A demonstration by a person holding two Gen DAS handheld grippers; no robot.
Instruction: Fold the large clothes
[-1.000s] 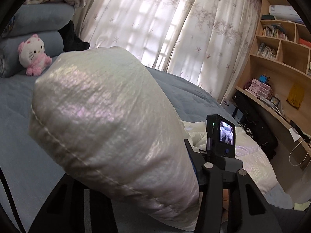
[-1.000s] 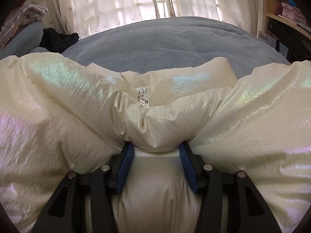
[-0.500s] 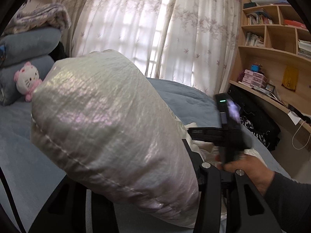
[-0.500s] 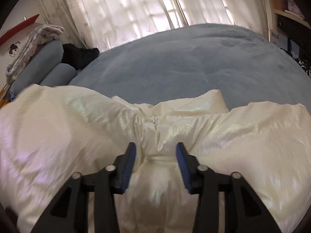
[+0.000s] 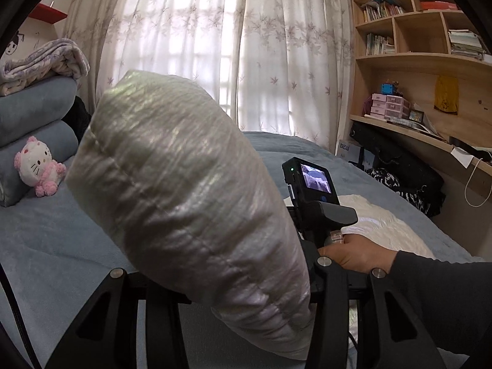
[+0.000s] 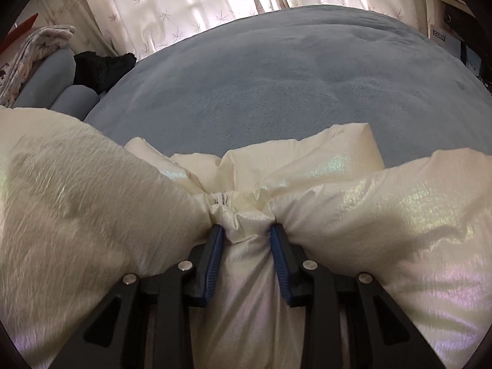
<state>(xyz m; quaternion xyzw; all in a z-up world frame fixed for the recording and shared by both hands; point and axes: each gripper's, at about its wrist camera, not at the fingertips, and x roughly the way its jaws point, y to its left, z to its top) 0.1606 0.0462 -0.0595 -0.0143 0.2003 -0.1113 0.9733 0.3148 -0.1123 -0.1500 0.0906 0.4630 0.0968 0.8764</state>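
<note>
Blue bed (image 6: 292, 70) fills most of my view, with white curtains (image 5: 215, 46) behind it and wooden shelves (image 5: 424, 46) on the right side. I see a pink and white cat toy (image 5: 38, 166) leaning on the blue pillows (image 5: 30, 113), and a folded blanket (image 5: 43, 64) on top of them. Something black (image 6: 103, 67) lies by the pillows.

My left claw (image 5: 246, 301) is squeezed onto a fat sleeve of the white puffy jacket (image 5: 190, 190). That sleeve sticks up and hides the middle of the bed from me. My right claw (image 6: 247, 252) pinches the jacket by its zipper (image 6: 221, 198), and the jacket's puffy parts bulge on both sides. The rest of the jacket lies on the bed near me. In the left view I can also see the right claw's little screen (image 5: 315, 178) and the hand (image 5: 356, 252) that holds it.

Half a second ago my right claw's fingers stood wider on the cloth. Now they have pinched in, and the screen has turned to face me.
</note>
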